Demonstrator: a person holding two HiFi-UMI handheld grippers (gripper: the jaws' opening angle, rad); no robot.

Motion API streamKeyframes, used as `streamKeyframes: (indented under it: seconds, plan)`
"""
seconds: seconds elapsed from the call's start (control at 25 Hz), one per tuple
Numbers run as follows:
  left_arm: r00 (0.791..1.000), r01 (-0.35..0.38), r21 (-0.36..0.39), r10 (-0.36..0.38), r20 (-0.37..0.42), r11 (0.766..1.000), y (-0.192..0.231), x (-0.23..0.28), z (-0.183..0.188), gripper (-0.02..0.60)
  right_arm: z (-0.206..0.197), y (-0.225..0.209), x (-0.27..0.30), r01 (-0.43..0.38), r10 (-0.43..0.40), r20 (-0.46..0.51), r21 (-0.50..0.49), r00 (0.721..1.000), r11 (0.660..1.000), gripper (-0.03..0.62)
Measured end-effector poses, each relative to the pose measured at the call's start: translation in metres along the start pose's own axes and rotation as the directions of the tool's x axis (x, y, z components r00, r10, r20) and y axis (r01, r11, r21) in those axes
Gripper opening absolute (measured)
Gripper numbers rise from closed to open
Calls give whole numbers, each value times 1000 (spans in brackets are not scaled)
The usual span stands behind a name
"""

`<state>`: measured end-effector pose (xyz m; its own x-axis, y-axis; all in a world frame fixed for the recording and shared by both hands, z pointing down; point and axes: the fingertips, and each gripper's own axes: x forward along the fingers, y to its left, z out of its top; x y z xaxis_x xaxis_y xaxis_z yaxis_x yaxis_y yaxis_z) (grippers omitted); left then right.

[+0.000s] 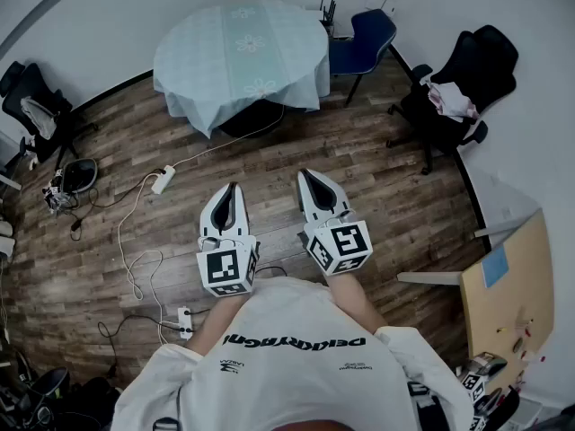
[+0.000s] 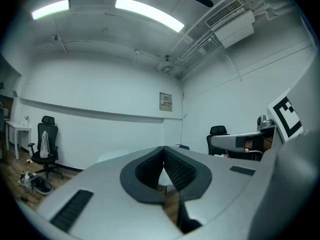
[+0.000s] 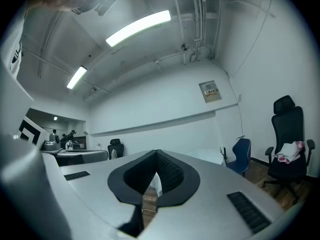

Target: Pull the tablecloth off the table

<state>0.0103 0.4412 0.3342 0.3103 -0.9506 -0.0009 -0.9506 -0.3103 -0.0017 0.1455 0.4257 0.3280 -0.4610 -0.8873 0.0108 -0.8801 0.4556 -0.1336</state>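
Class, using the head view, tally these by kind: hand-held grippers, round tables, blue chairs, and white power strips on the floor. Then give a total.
2 grippers: left gripper, right gripper
1 round table, cloth-covered
1 blue chair
2 white power strips: far power strip, near power strip
Total: 6

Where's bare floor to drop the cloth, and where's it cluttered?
Bare floor: the stretch bordered by the tablecloth at the top, the black chair at right and the wooden desk lower right. Crowded: the left side, with the power strip, loose cables and another chair.
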Motion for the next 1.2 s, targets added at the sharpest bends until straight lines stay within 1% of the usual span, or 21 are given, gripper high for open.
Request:
streamKeyframes:
  seconds: [0.16,0.28,0.56,0.72,0.8,0.92,1.0,1.08,1.2]
  plan:
    - [1000,12,4,-12,12,1000,31,8,-2,17,-1,16,27,15,-15,20,-11,1000,1000,32]
    - [1000,21,-4,-21,4,1000,56,13,-9,15,-4,32,48,17,-17,27,-6,999,1000,32]
    - [996,91,12,-91,-4,996,124,23,-16,17,-17,78,103,78,-78,33,-5,996,997,32]
    - [992,123,16,-123,-6,992,152,32,-19,17,-20,96,128,107,-106,45,-13,993,994,32]
    - [991,136,5,-136,-16,991,163,39,-24,17,-20,98,141,117,-117,37,-7,992,993,32]
    - [989,144,9,-144,-22,990,180,57,-27,15,-20,94,164,131,-131,32,-1,991,991,32]
    - [989,148,3,-147,-31,989,189,75,-32,15,-20,86,181,138,-138,30,-3,990,990,32]
    - [990,135,1,-135,-45,991,198,94,-36,16,-22,75,199,138,-138,27,2,990,990,32]
    - [992,122,13,-122,-46,992,207,128,-38,17,-23,54,230,128,-129,25,7,991,992,32]
